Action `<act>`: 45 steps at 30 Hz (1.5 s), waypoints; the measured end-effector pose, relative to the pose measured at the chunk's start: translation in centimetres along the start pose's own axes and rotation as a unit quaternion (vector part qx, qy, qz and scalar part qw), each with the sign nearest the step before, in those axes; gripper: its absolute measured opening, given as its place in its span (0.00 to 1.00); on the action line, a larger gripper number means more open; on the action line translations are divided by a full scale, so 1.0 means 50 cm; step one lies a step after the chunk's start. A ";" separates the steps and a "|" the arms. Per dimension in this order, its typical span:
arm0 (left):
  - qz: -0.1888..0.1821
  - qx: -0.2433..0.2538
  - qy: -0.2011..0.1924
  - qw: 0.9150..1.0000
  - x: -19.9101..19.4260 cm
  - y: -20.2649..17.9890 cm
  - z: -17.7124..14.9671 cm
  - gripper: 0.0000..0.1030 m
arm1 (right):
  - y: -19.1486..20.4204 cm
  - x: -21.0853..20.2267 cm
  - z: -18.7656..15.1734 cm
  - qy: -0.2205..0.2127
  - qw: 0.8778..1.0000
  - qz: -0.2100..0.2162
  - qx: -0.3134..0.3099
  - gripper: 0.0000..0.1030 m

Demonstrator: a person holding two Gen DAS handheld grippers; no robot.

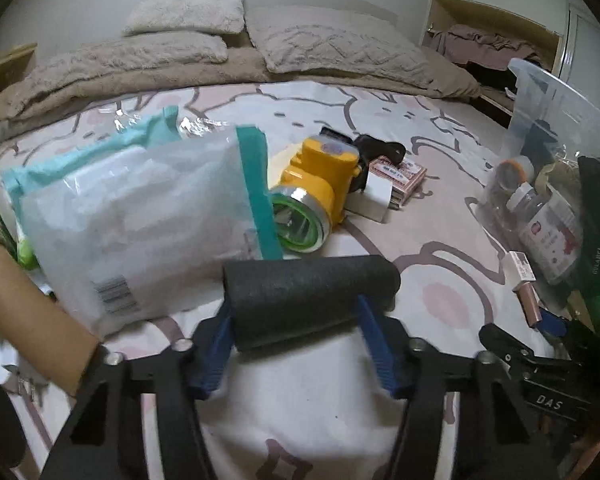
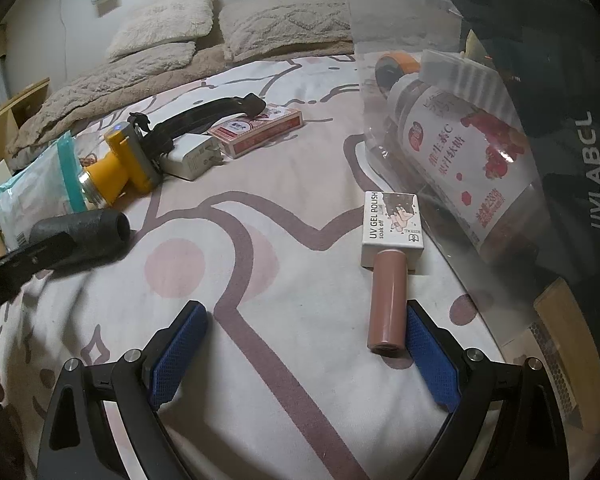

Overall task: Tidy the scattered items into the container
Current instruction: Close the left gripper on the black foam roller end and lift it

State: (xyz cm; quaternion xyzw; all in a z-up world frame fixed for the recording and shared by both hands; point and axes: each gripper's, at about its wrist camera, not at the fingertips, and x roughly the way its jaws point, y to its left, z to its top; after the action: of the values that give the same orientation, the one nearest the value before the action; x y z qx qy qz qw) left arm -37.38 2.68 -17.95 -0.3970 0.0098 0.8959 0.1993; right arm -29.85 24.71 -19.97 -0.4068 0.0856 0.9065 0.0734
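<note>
We've got the left gripper (image 1: pixel 296 320) clamped on the dark foam tube (image 1: pixel 310 286) at bottom center, right gripper (image 2: pixel 300 354) wide open beside the gel polish bottle (image 2: pixel 389 300), clear container (image 1: pixel 556 92) far right, so squishy foam might slip loose.

Home bedroom: bed (image 1: pixel 300 400), pillows (image 1: pixel 184 8).

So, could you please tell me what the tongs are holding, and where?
Left tongs grip the dark foam tube around its middle. Right tongs hold nothing.
</note>
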 end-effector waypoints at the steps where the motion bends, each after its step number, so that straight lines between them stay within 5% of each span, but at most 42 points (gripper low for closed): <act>1: -0.002 -0.002 -0.003 1.000 -0.003 0.003 -0.001 0.54 | -0.002 -0.002 -0.001 -0.004 1.000 0.000 0.003 0.90; 5: -0.025 -0.024 -0.003 0.999 -0.017 0.018 -0.001 0.30 | -0.015 -0.010 -0.001 -0.015 1.000 0.002 0.021 0.74; 8: -0.027 -0.019 0.004 0.999 -0.021 0.013 -0.012 0.25 | -0.020 -0.012 -0.001 -0.017 0.999 0.000 0.030 0.65; 11: -0.021 -0.002 0.009 1.000 -0.031 -0.007 -0.023 0.19 | -0.022 -0.012 0.001 -0.018 0.999 -0.013 0.034 0.45; 18: 0.002 0.022 0.019 1.000 -0.059 -0.049 -0.051 0.11 | -0.042 -0.011 0.001 -0.016 0.998 -0.002 0.053 0.26; 28: 0.024 -0.038 0.026 0.999 -0.122 -0.035 -0.088 0.10 | -0.056 -0.032 -0.003 -0.014 0.996 0.057 0.066 0.23; 45: 0.044 -0.069 0.006 0.997 -0.242 -0.063 -0.178 0.10 | -0.042 -0.106 -0.056 0.039 0.982 0.180 0.038 0.19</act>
State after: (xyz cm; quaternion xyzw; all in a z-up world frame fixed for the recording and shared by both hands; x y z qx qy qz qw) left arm -22.58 -0.21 -14.95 -0.4142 -0.0337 0.8999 0.1319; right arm -23.90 25.81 -18.03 -0.4166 0.1948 0.8845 -0.0785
